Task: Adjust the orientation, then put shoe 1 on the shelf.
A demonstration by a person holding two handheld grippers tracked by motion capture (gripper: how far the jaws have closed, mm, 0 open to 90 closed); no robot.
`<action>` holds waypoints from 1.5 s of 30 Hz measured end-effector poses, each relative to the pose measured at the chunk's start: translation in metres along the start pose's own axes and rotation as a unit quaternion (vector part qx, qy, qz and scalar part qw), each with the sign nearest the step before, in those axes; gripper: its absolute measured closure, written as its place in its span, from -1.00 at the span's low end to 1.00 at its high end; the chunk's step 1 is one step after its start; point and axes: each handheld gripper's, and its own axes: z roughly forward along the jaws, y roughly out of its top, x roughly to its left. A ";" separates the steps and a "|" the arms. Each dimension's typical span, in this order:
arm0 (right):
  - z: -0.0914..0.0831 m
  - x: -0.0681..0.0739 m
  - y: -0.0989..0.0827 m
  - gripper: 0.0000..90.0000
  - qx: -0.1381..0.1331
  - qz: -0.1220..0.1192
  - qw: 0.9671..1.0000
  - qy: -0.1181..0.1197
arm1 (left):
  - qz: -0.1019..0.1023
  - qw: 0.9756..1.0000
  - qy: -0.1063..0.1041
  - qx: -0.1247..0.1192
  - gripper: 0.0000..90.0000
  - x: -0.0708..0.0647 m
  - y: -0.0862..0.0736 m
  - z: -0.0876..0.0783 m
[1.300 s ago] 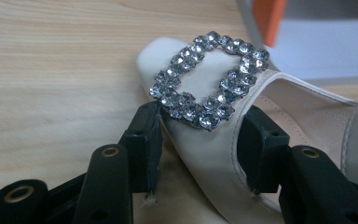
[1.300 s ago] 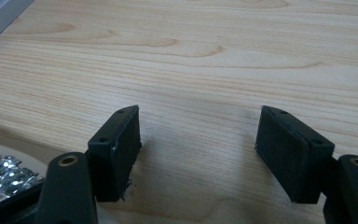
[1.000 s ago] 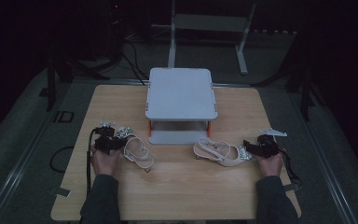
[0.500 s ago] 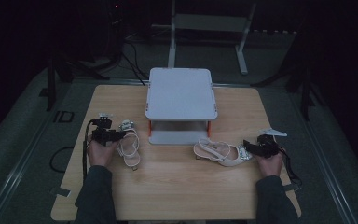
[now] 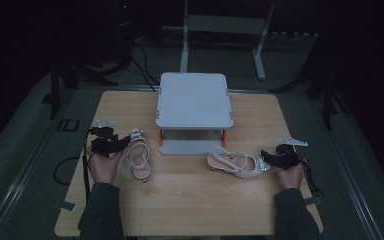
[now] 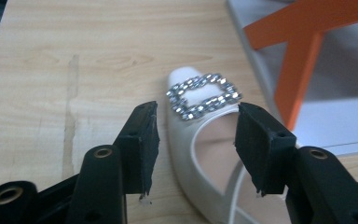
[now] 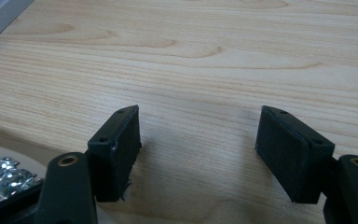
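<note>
Sandals sit on the worktop (image 5: 190,200): left sandal (image 5: 139,159) between your left gripper (image 6: 193,140) fingers, which have just been opening, nothing pinched; close askew and the buckle (image 6: 203,95) slips. Right sandal (image 5: 235,164) lies beside right gripper (image 7: 198,149), fingers wide, empty; a nudge shoves it.

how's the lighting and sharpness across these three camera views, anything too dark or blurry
High view: dim and underexposed, the surroundings nearly black, though the table and both shoes stay readable. Left gripper view: bright and even, the left shoe and its rhinestone buckle crisp, the black jaws at the bottom a little soft. Right gripper view: well lit, wood grain sharp, the right shoe's buckle blurred at the bottom-left corner.
</note>
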 end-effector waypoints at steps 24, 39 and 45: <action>0.000 0.000 0.000 -0.33 0.000 0.002 1.000 -0.001 | -0.007 0.998 0.021 0.067 0.14 -0.036 -0.015 0.009; 0.000 0.000 0.000 -0.33 0.000 0.001 1.000 -0.002 | -0.030 0.990 0.029 0.137 0.55 -0.018 -0.022 0.014; 0.000 0.000 0.000 -0.33 0.000 0.002 1.000 -0.002 | -0.078 0.989 0.007 0.127 0.70 -0.010 -0.025 0.016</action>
